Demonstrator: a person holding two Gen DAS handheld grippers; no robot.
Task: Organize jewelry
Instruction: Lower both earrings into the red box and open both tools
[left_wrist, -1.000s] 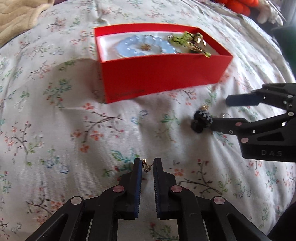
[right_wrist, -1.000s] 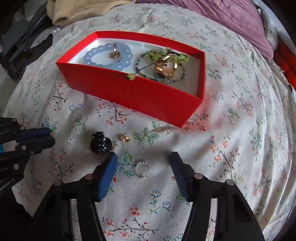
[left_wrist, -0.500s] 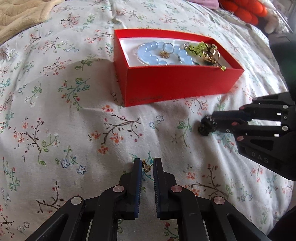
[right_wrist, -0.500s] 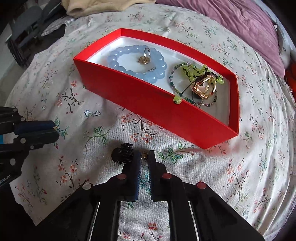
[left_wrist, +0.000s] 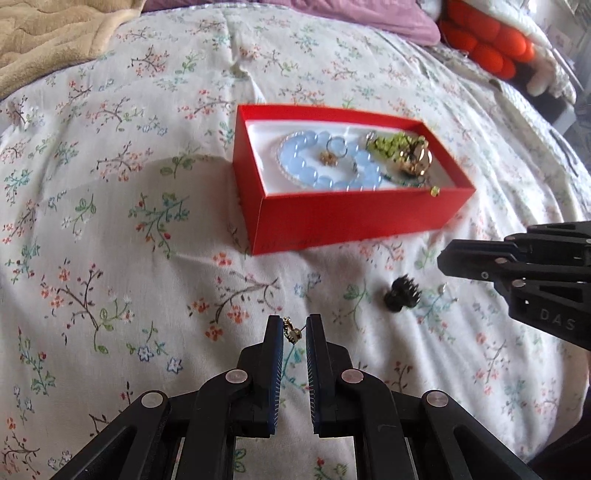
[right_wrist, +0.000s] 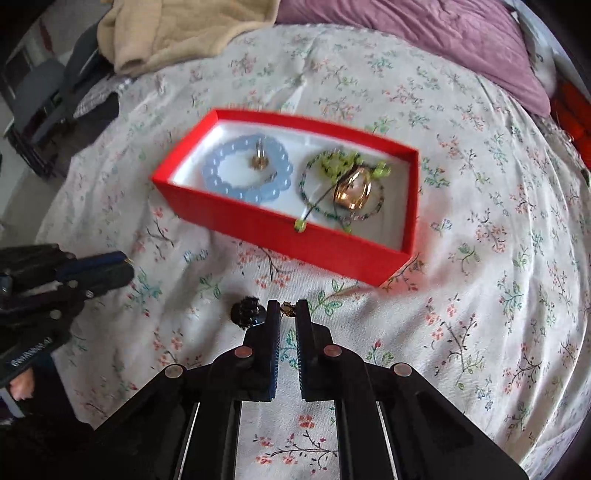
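A red box lies on the floral bedspread and holds a blue bead bracelet, a ring, a green bead necklace and a gold piece. My left gripper is shut on a small gold earring, raised in front of the box. My right gripper is shut on a small gold earring, raised above the bed. A black hair claw and a silver ring lie on the bedspread by the right gripper.
A beige blanket and a purple pillow lie at the far side of the bed. An orange plush thing sits at the far right. Dark furniture stands beyond the bed's left edge.
My right gripper closed on the gold earring beside the hair claw and lifted it, leaving the silver ring on the bed. Both grippers rose and pulled back from the box.
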